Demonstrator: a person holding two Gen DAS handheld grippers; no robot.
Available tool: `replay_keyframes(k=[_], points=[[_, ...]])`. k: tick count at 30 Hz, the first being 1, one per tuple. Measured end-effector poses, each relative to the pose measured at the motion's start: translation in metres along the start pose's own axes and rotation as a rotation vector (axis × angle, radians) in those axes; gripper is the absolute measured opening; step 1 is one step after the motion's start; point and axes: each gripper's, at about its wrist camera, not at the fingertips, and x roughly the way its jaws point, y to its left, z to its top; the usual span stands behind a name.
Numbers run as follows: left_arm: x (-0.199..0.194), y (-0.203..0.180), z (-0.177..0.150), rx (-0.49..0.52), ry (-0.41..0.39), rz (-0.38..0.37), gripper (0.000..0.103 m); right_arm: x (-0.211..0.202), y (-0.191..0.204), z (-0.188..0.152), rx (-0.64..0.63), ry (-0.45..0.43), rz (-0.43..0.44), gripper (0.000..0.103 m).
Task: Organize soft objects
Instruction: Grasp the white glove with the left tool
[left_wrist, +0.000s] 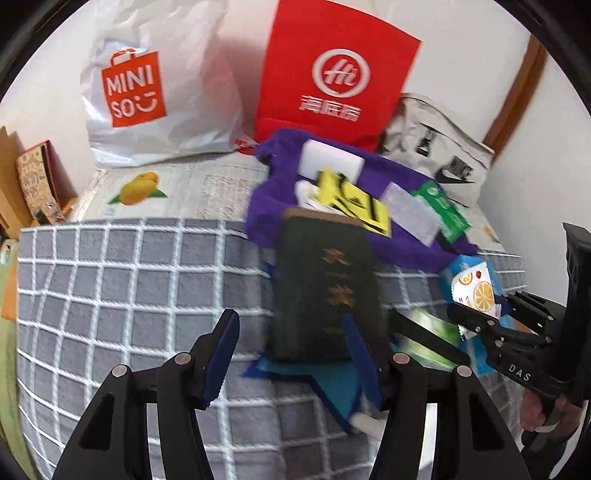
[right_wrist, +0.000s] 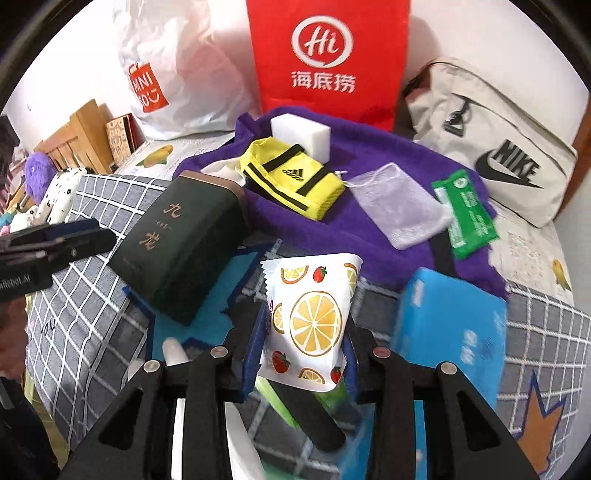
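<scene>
The purple towel (right_wrist: 332, 221) lies on the bed, beyond the dark box (right_wrist: 177, 251). The fruit-print packet (right_wrist: 314, 321) sits clamped between the right gripper (right_wrist: 303, 354) fingers, near the box. Only the right view shows plush toys (right_wrist: 37, 173). The left gripper (left_wrist: 291, 354) fingers stand half open, empty, beside the box.

fruit-print white packet (right_wrist: 310, 325), upright, clamped between jaws

both cams sit on the grippers, angled steeply down over the checked blanket (left_wrist: 110, 280), close in, facing the far wall, both catch the purple towel (right_wrist: 369, 229), red bag (left_wrist: 332, 74), dark green box (right_wrist: 181, 243)
</scene>
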Motion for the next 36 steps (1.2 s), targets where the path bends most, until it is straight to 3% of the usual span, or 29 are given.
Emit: replay_keyframes(k=[10,19,28,36], points=[[-0.002,-0.055,-0.046,0.083,0.054,-0.106,0.066,-0.043,-0.032,-0.038,0.065,-0.036,-0.033,0.037],[0.029,-0.102,-0.089,0.170,0.151,-0.172,0.070,-0.075,-0.051,-0.068,0.104,-0.061,-0.079,0.037],[0.042,-0.135,-0.117,0.326,0.135,-0.129,0.083,-0.079,-0.069,-0.084,0.168,-0.047,-0.086,0.037],[0.044,-0.151,-0.125,0.442,0.107,-0.055,0.084,-0.075,-0.073,-0.085,0.181,-0.042,-0.072,0.037]])
